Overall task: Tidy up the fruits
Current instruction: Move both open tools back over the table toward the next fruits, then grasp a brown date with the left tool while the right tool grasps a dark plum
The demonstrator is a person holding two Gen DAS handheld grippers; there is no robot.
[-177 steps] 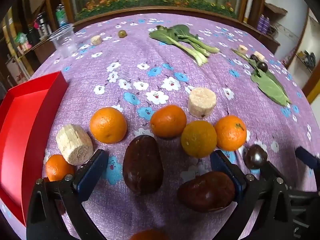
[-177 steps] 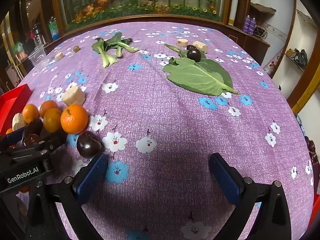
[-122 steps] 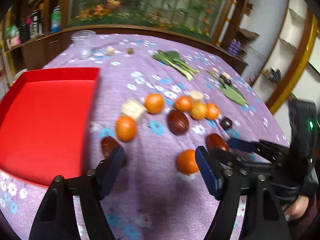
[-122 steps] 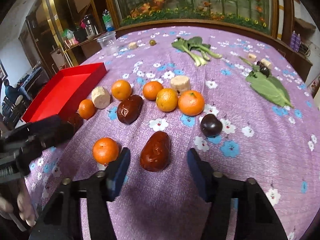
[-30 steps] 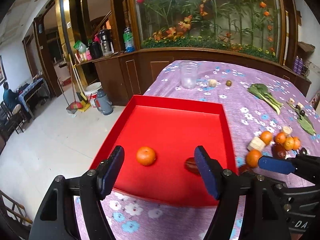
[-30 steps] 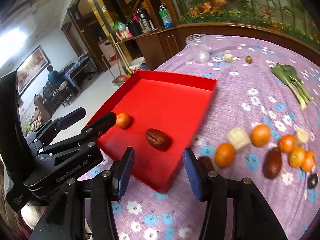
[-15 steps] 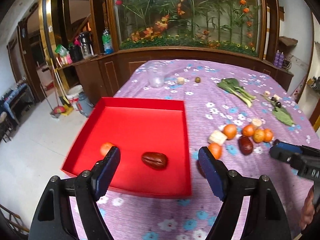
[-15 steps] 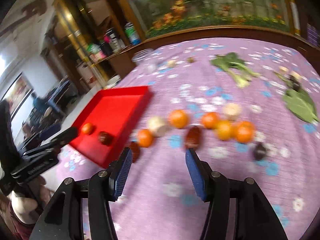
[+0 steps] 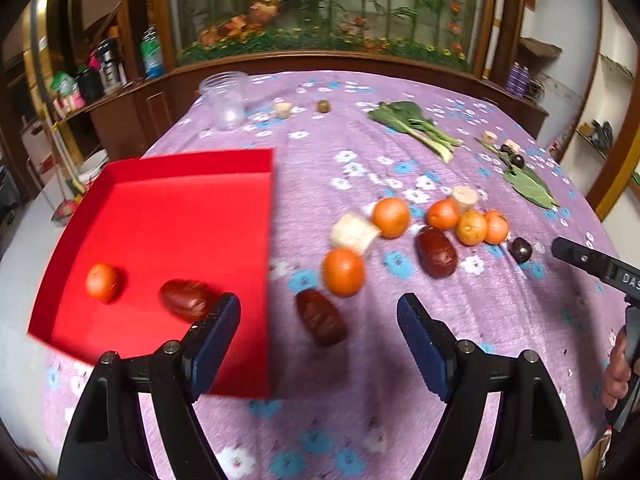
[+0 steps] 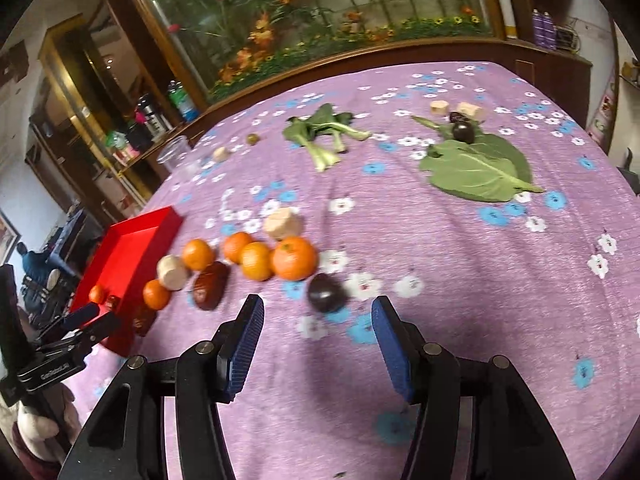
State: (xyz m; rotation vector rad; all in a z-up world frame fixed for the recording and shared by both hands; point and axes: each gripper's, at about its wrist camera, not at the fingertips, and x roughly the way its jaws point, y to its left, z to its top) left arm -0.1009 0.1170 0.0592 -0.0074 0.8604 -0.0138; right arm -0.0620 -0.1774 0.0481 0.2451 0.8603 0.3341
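Note:
The red tray (image 9: 168, 208) lies on the left of the purple cloth and holds an orange (image 9: 102, 282) and a brown date-shaped fruit (image 9: 186, 300). My left gripper (image 9: 318, 336) hangs open and empty above another brown fruit (image 9: 320, 317), right of the tray's edge. Several oranges (image 9: 390, 217) and a second brown fruit (image 9: 436, 252) lie further back. My right gripper (image 10: 318, 342) is open and empty, just short of a dark plum (image 10: 326, 292). Oranges (image 10: 294, 258) sit left of that plum.
Pale cut chunks (image 9: 354, 234) lie among the oranges. Bok choy (image 10: 324, 130), a big green leaf (image 10: 478, 170) with a second plum (image 10: 463, 131) and a clear cup (image 9: 226, 98) lie at the back. A hand (image 9: 618, 368) holds the right gripper.
Both views have swung from the red tray toward the fruit on the cloth. The right gripper now faces the dark plum; the left one has come down over the brown fruit beside the tray.

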